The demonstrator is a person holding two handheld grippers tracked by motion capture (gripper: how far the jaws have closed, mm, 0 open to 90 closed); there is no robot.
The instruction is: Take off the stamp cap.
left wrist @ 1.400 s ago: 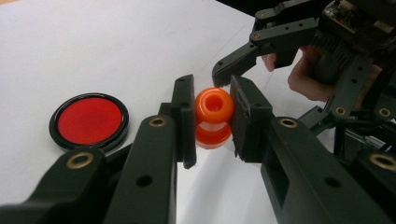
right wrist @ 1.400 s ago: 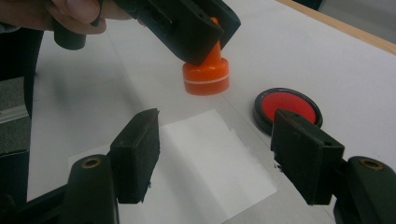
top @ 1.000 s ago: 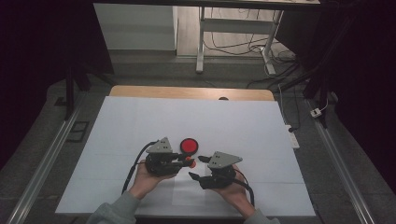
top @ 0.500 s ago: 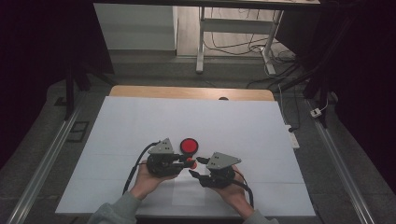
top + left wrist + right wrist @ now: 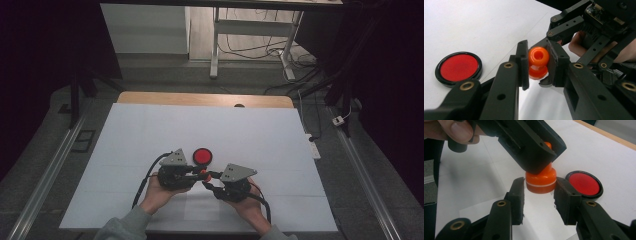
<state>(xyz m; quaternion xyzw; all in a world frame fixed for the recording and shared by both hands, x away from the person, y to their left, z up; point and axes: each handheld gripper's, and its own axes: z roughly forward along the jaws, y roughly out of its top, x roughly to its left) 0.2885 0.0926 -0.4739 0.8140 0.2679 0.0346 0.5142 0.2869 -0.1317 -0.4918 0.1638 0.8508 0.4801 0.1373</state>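
Jaws of the left gripper (image 5: 537,66) clamp the rounded knob at the top of a small orange stamp-like piece (image 5: 538,62), while the right gripper (image 5: 539,192) has its two pads set either side of the piece's wider base, narrowly parted with slim gaps visible on both sides. In the high view, both grippers meet near the middle of the table's near half, the left gripper (image 5: 196,174) coming in from the left and the right gripper (image 5: 209,181) from the right, their tips converging on the orange stamp-like piece (image 5: 203,175). Each is gripped by a hand of the person, the left hand (image 5: 159,192) and the right hand (image 5: 248,206) entering from the near edge. From the right gripper view, the orange stamp-like piece (image 5: 541,181) stands upright, its base low over the white sheet (image 5: 150,130) that covers the table; whether it touches the sheet cannot be told. A round red disc with a black rim (image 5: 202,156) lies flat on the sheet just beyond the grippers, on the far side, apart from the orange piece
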